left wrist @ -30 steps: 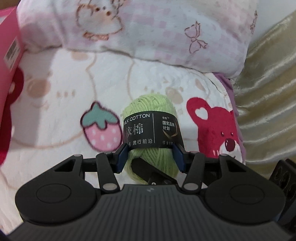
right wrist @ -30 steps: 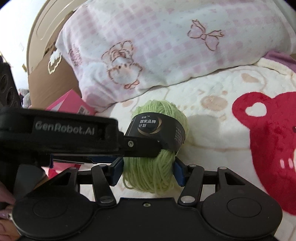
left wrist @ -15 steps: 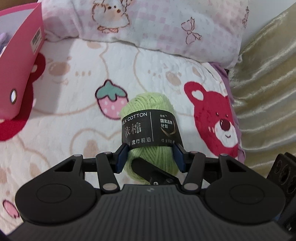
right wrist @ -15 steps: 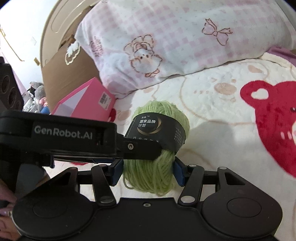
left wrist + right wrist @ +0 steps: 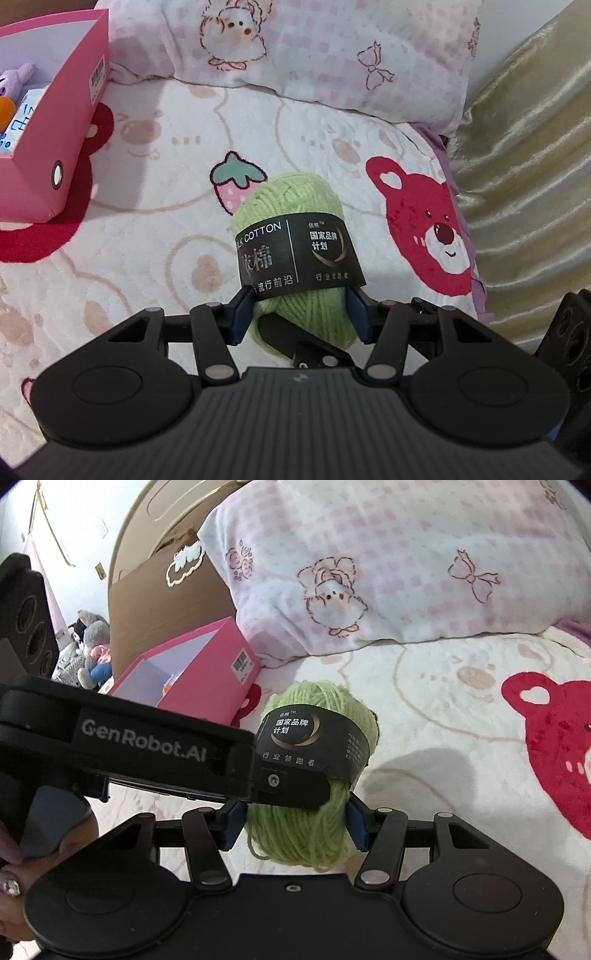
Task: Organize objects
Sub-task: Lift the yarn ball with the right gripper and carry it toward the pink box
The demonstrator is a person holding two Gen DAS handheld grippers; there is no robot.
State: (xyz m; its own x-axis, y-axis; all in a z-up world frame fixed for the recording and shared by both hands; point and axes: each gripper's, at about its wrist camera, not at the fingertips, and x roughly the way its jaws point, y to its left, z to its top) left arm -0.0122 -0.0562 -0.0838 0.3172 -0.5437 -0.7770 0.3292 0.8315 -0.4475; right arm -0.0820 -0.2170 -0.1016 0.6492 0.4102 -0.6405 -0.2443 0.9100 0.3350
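A light green yarn ball (image 5: 291, 206) with a black paper label is held in the air above the bed. My left gripper (image 5: 299, 314) is shut on its lower part. My right gripper (image 5: 293, 825) is shut on the same yarn ball (image 5: 317, 705) from another side. The left gripper's body crosses the right wrist view from the left. An open pink box (image 5: 79, 110) stands at the left on the bed, with small toys inside; it also shows in the right wrist view (image 5: 218, 672).
A printed fleece blanket (image 5: 155, 236) covers the bed. A pink checked pillow (image 5: 332, 48) lies behind. A gold curtain (image 5: 528, 147) hangs at the right. A cardboard box (image 5: 162, 602) and plush toys (image 5: 92, 642) stand beyond the pink box.
Both grippers have risen and drawn back with the yarn ball held between them. The pink box has come further into view at the left.
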